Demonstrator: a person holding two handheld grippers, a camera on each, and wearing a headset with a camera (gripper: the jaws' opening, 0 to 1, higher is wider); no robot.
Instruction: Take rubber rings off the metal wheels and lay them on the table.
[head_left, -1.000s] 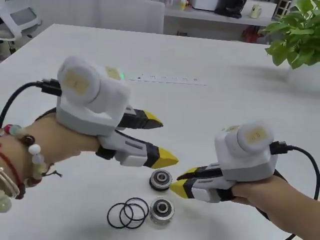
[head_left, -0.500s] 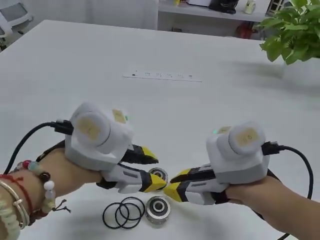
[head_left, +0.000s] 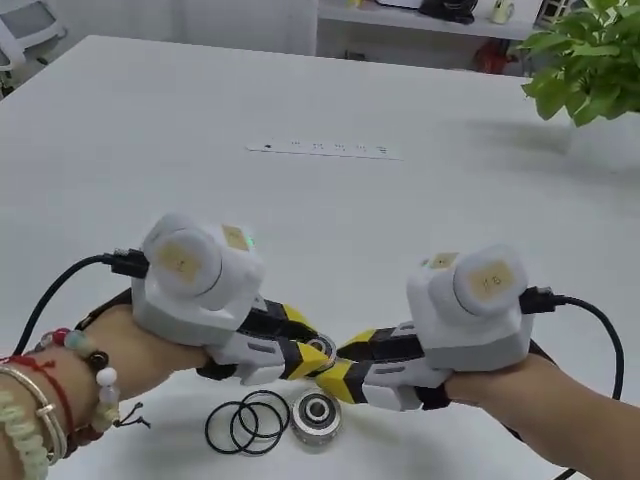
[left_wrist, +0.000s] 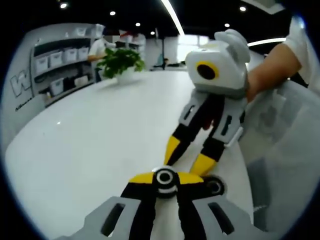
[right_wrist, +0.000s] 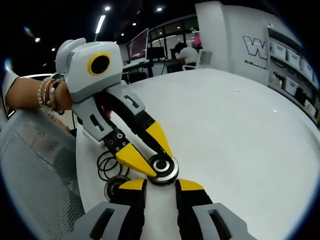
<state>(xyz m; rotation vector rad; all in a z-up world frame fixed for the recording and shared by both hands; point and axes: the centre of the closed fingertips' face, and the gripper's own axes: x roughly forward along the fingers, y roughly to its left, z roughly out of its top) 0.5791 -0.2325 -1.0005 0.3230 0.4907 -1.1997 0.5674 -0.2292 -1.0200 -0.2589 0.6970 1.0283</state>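
**A:** Nearest the body first?

**B:** Three loose rubber rings (head_left: 248, 427) flat on the table (head_left: 150, 120), overlapping, just beside a second wheel (head_left: 317, 415) standing free. Nothing to do there for now.

**A:** And just beyond?

**B:** Left gripper (head_left: 306, 342) clenched on the wheel (right_wrist: 165, 168) in hand, at or just above the tabletop; cannot tell which. Right gripper (right_wrist: 161, 186) released, tips spread, nosed up close to that wheel's rim.

**A:** Ring on it or off?

**B:** Hard to tell. Dark band round the rim, probably the ring, so treat as on.

**A:** Best way to strip it?

**B:** Mind the left clench: seems to span the rim, so possibly pinning the band under its tips. Work the free arc between them. Slide one right tip under the band's edge, pinch the rubber alone, then roll it sideways over the rim rather than tugging straight out. Go slowly and expect stretch, then a snap-back. Lay it down by the other three, clear of the second wheel.

**A:** Anything to mind farther out?

**B:** A power strip (head_left: 322, 150) mid-table and a plant (head_left: 590, 60) at the far corner, both well apart from the work.
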